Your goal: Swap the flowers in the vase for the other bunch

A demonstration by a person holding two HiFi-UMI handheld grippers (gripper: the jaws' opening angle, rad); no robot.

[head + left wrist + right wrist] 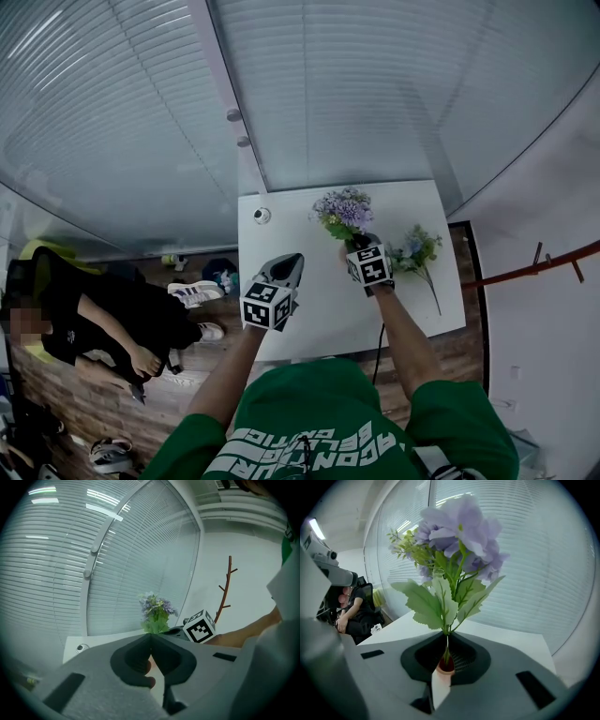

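A bunch of purple flowers (345, 208) with green leaves stands over the white table (309, 314). My right gripper (361, 242) is shut on its stems. In the right gripper view the jaws (446, 633) pinch the stems below the leaves (440, 604), just above the narrow mouth of a pale vase (440, 681). The other bunch (415, 248), pale blue and green, lies flat on the table to the right. My left gripper (289, 265) hovers over the table's near left part, shut and empty. From the left gripper view (151, 637) the purple flowers (155, 607) show ahead.
A small round object (262, 215) sits at the table's far left corner. Curved windows with blinds (356, 84) rise behind the table. A bare reddish branch (539, 265) stands to the right. A person (94, 319) sits on the floor at left, with shoes (192, 292) nearby.
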